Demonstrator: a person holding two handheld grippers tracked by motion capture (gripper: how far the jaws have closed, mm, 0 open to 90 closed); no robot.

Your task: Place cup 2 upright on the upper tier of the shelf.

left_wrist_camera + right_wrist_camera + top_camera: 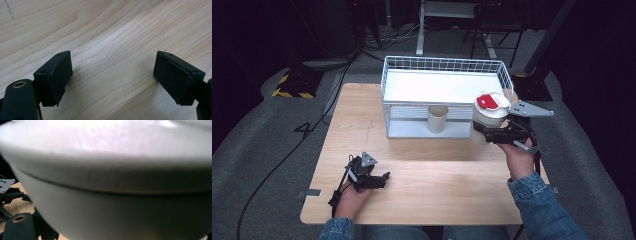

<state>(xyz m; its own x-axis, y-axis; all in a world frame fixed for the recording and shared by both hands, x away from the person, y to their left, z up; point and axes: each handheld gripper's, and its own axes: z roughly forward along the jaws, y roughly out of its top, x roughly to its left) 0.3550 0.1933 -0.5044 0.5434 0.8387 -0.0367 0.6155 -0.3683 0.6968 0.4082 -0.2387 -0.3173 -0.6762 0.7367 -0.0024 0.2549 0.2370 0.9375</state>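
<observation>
1. High view: the right gripper (488, 134) holds a white lidded cup (488, 120) with a red tab on its lid, lifted off the table (432, 170) beside the wire rack (444, 95). A paper cup (437, 118) stands on the rack's lower shelf. This looks like the carry step; next, I judge, the cup must clear the rim onto the upper tray.
2. Left gripper view: the left gripper (112, 75) rests with jaws apart, empty, over bare wood.
3. Right gripper view: the cup's wall sits pressed close.
</observation>
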